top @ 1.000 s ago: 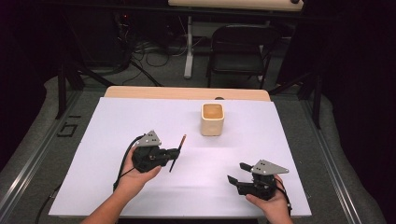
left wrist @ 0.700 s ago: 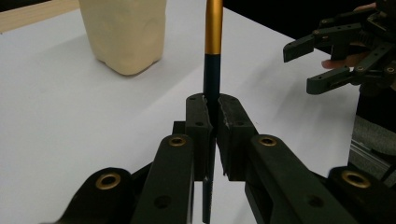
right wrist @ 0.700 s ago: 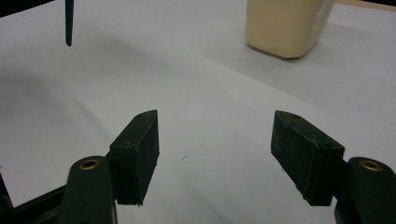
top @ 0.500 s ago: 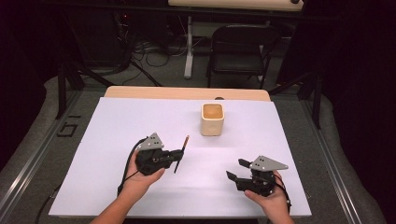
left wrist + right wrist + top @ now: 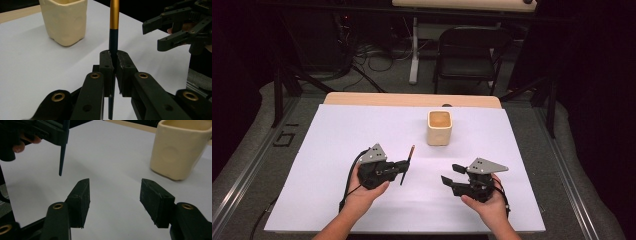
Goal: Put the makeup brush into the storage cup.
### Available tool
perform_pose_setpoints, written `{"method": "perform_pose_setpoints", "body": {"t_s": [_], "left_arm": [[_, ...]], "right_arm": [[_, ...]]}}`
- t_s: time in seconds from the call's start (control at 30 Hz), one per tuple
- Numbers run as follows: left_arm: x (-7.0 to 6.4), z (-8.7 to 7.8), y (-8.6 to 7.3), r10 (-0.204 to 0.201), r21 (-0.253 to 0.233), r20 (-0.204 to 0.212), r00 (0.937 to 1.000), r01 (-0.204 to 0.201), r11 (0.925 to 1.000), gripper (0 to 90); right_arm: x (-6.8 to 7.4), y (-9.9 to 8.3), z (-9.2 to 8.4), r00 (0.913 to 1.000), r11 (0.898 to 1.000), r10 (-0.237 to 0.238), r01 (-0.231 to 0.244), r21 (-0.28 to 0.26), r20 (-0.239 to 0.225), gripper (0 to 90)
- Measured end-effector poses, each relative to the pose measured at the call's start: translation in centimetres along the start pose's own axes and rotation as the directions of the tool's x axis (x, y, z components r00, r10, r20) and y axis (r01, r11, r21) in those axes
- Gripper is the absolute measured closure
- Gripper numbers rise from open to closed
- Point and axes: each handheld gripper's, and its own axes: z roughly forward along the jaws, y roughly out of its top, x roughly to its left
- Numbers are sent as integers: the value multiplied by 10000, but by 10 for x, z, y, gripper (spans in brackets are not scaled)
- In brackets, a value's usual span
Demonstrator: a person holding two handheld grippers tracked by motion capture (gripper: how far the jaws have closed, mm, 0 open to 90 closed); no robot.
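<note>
Left gripper [image 5: 113, 65] clamped tight on a dark pencil [image 5: 114, 30] with a gold end, held off the white table [image 5: 337, 135] near its middle, cream cup [image 5: 439, 127] just beyond to the far right. Right gripper [image 5: 113, 195] to the right, jaws wide apart and empty, hovering low over the table. Risk ahead, as a judgement: thin round shaft pinched at one narrow spot, so likely to pivot or slip and miss the cup's small mouth.

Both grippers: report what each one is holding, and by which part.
The left gripper is shut on the pencil, clamped on its dark shaft below the gold band. The right gripper is open and holds nothing.
</note>
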Motion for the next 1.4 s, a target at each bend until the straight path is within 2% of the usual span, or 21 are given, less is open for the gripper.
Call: {"method": "perform_pose_setpoints", "body": {"t_s": [0.23,0.53,0.63,0.83,0.87,1.0,1.13,1.33,1.4], "left_arm": [[0,1,-3,-101,-76,16,9999,101,9999,839],[-1,2,-5,-138,-146,7,9999,138,9998,839],[-2,4,-7,-161,-150,37,9999,162,9998,839],[-1,6,-9,-288,-182,141,9995,291,9994,839],[-2,7,-10,-293,-197,129,9995,296,9994,839],[-2,8,-10,-322,-196,140,9994,325,9993,839],[-3,9,-11,-343,-255,137,9993,346,9991,839],[-4,11,-12,-309,-248,139,9994,312,9992,839],[-4,11,-12,-316,-235,159,9994,320,9992,839]], "right_arm": [[5,10,10,9991,9995,169,-179,-261,-387,419],[6,14,17,9973,9984,343,-371,-420,-645,495],[4,16,17,9945,9968,574,-619,-502,-873,526],[4,20,18,9913,9961,696,-751,-455,-1119,558],[5,21,20,9906,9947,727,-805,-643,-1158,559],[7,23,23,9866,9914,973,-1076,-745,-1310,562],[8,25,26,9827,9897,1147,-1256,-681,-1451,563],[10,29,29,9809,9893,1138,-1264,-726,-1577,577],[10,31,29,9802,9903,1147,-1256,-592,-1614,587]]}}
